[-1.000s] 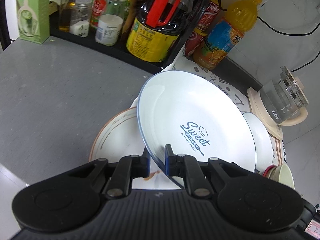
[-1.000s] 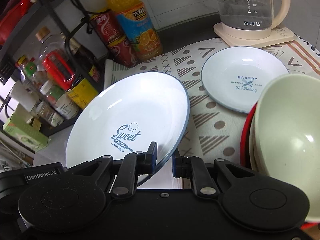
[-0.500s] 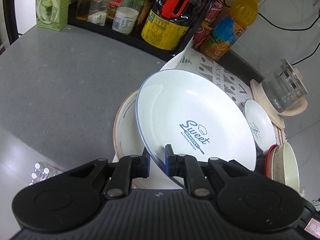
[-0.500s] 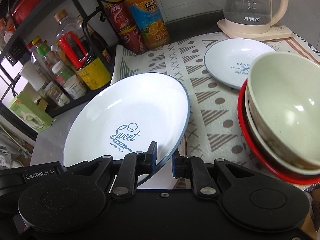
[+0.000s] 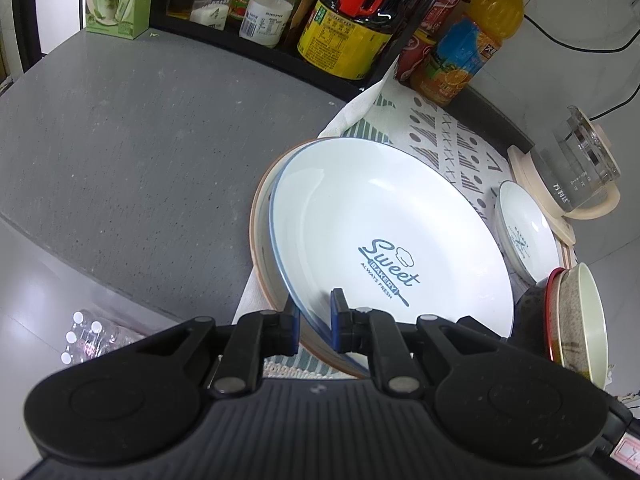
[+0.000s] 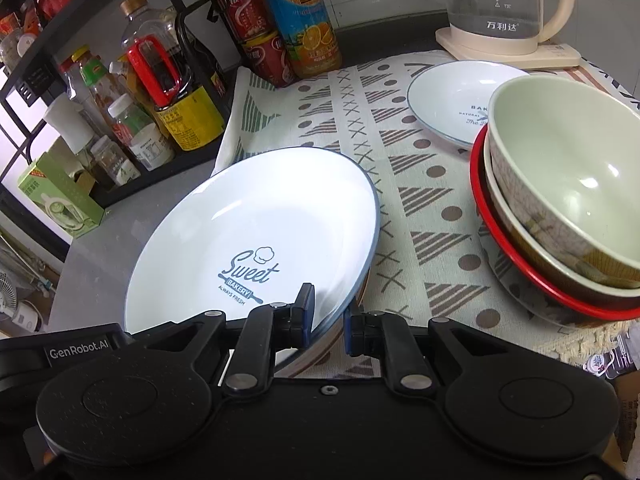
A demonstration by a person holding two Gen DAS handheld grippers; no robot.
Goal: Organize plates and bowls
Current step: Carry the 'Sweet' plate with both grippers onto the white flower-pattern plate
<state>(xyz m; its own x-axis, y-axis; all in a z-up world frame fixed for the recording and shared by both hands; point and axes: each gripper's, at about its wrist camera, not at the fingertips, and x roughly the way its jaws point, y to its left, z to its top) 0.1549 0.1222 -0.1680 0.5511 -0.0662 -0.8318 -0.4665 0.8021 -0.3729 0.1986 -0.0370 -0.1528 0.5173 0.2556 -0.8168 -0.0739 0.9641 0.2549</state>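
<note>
Both grippers clamp the near rim of a large white blue-rimmed "Sweet Bakery" plate (image 5: 384, 224) (image 6: 248, 232). My left gripper (image 5: 314, 320) is shut on its near left rim, my right gripper (image 6: 326, 320) on its near right rim. The plate sits low over a brown-rimmed plate (image 5: 260, 216), whose edge peeks out on the left; I cannot tell whether they touch. A small white plate (image 5: 524, 232) (image 6: 448, 96) lies on the patterned cloth (image 6: 360, 128). A cream bowl (image 6: 568, 184) (image 5: 584, 312) is nested in a red-rimmed bowl (image 6: 520, 276) at the right.
A black rack with sauce bottles (image 5: 348, 28) (image 6: 160, 80) lines the back left. An orange juice bottle (image 5: 468, 40) (image 6: 304, 20) and red cans (image 6: 256, 36) stand behind the cloth. A glass kettle (image 6: 500, 4) (image 5: 576, 168) sits at the back right. Grey counter (image 5: 120, 140) spreads left.
The held plate has moved over the brown-rimmed plate and sunk toward it, now covering nearly all of it. Both grippers kept their hold throughout.
</note>
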